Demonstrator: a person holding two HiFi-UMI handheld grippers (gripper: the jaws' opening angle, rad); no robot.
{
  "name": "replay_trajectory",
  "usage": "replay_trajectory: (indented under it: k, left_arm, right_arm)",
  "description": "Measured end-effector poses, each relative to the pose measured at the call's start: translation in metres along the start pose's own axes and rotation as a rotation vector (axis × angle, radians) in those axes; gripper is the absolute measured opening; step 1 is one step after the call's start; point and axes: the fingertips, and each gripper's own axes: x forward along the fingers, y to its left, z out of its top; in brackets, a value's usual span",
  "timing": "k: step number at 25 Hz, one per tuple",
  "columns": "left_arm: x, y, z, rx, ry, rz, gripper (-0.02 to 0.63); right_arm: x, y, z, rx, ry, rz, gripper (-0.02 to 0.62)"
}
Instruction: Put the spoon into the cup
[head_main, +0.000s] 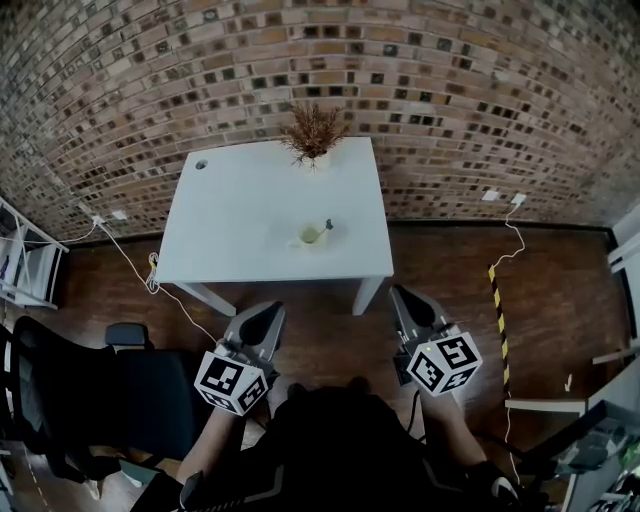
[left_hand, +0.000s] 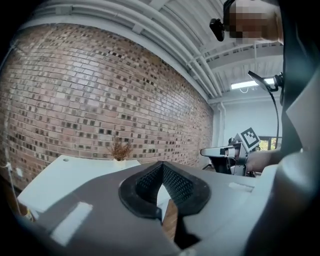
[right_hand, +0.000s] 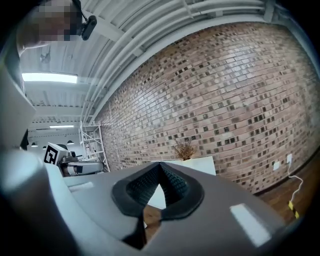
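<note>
A small pale cup (head_main: 311, 236) stands near the front edge of the white table (head_main: 240, 220). A thin handle, which looks like the spoon (head_main: 328, 225), sticks up at the cup's right rim; it is too small to tell more. My left gripper (head_main: 271, 312) and right gripper (head_main: 398, 293) hover over the wooden floor in front of the table, well short of the cup, both pointing toward it. Both are shut with nothing between the fingers. In the left gripper view the jaw tips of the left gripper (left_hand: 162, 165) meet. So do those of the right gripper (right_hand: 160, 165) in the right gripper view.
A vase of dried twigs (head_main: 312, 135) stands at the table's far edge against the brick wall. A black office chair (head_main: 100, 390) is at my lower left. A white cable (head_main: 135, 270) runs over the floor at the left, and yellow-black tape (head_main: 497, 300) at the right.
</note>
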Motion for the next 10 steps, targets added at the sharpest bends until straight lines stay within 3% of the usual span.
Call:
replay_trajectory:
  k: [10]
  left_arm:
    - [-0.0037,0.0023,-0.0012,-0.003,0.01,0.002,-0.006]
  right_arm:
    - [-0.001,-0.0019,0.0011,0.03,-0.01,-0.013,0.006]
